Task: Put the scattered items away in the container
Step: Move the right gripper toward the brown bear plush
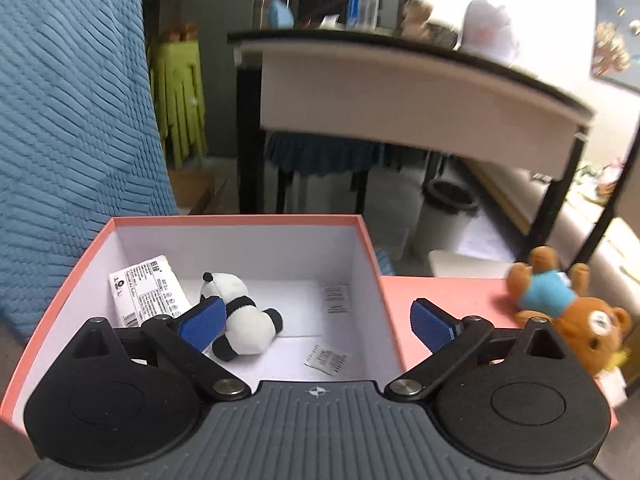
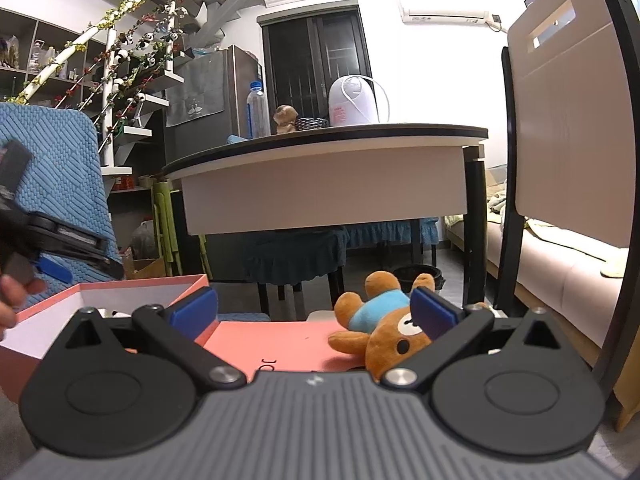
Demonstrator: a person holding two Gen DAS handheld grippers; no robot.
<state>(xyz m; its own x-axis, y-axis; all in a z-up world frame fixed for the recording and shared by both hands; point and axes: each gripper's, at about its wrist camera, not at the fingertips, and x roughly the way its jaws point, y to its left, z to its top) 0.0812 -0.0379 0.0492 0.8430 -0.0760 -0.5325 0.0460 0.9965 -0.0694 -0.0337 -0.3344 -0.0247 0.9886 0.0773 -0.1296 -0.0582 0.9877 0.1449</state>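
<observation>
A pink box with a white inside stands open below my left gripper, whose blue pads are wide apart and hold nothing. Inside lie a panda plush, a white printed packet and small paper tags. A brown bear plush in a blue shirt lies on its back on the pink lid right of the box. In the right wrist view my right gripper is open just in front of the bear, the right pad beside its head. The box is at the left.
A curved white table with a bottle and a white appliance stands behind. A blue-covered chair is left of the box. A chair back rises at the right. A bin sits on the floor.
</observation>
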